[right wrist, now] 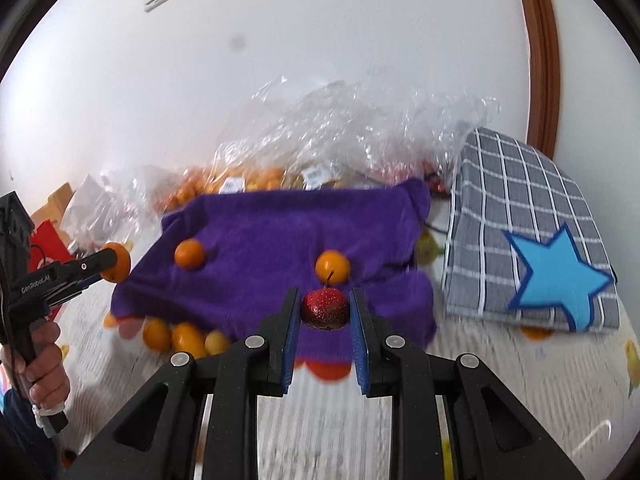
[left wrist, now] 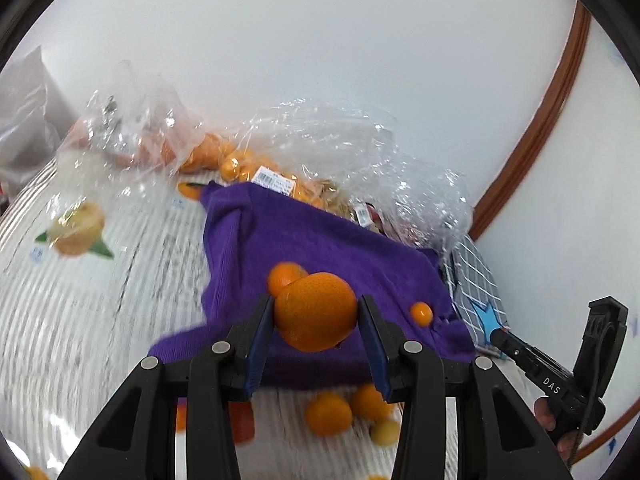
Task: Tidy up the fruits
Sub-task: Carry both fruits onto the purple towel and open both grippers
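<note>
Two handheld grippers were raised over a purple cloth (right wrist: 280,240) spread on a pale striped table surface (left wrist: 80,320), each carrying a piece of fruit. The left gripper (left wrist: 316,312) pinched a large orange (left wrist: 316,312) between its blue-padded fingers, both pads pressed against the fruit's sides, with the fruit lifted clear of the cloth. In the right wrist view the same gripper appeared at the left edge, held by a hand (right wrist: 44,364), with the orange at its tip. The right gripper (right wrist: 325,308) was closed on a small dark red fruit (right wrist: 325,308) with a thin stem, its pads touching the fruit on both sides. Two more oranges lay on the cloth: one near its left side (right wrist: 190,254) and one near its middle (right wrist: 333,267), just beyond the red fruit. Several small oranges and yellow fruits (right wrist: 184,338) sat in a cluster on the table at the cloth's near left edge. Behind the cloth, against a white wall, lay crumpled clear plastic bags (right wrist: 340,132) holding more orange fruit, some with white price labels. To the right of the cloth rested a folded grey checked cloth (right wrist: 520,200) with a blue star (right wrist: 556,280) on it. Both views were slightly blurred.
</note>
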Tool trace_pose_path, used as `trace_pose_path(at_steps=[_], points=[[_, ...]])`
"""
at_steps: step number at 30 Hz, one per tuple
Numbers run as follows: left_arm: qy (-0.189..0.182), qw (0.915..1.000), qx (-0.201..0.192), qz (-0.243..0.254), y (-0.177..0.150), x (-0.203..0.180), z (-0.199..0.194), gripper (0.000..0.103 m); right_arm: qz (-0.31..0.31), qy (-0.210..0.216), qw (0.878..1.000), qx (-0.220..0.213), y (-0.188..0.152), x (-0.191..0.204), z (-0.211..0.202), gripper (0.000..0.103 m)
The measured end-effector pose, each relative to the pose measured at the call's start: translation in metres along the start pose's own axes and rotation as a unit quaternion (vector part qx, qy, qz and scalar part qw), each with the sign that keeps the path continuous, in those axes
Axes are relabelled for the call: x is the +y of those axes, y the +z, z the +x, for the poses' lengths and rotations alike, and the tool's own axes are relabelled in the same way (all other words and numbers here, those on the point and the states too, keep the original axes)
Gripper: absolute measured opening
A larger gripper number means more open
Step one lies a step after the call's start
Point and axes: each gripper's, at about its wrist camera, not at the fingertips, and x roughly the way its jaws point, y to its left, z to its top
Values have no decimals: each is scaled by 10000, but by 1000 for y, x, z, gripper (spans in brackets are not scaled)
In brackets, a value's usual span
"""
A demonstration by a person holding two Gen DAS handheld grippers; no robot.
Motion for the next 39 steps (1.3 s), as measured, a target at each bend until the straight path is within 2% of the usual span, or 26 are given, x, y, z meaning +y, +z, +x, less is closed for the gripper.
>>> trace_pose_path(at_steps=[6,9,15,19,28,33,37,39], points=[[91,9999,43,37,1,1,25,41,326,116,9993,140,18,-11,36,24],[165,9995,70,244,-6,-1,30,41,405,76,9989,226,12,-13,51,24],[424,9970,202,618,-10,-12,42,41,536,293,9959,666,-2,-20,77,24],[416,9968,396,547,-12,-11,49,41,467,256,9961,700,-7,-16,81,25],[462,9963,409,600,-15,-14,51,40,289,73,9976,631,-9,-8,85,28],[422,9966,405,574,-14,-13,50,41,226,96,9980,574,-9,-4,84,37],[364,9974,351,507,-13,-12,48,41,176,17,9988,448,-9,-1,79,37],[286,9982,253,460,-13,-11,43,41,187,-198,9994,200,-8,-1,70,37]])
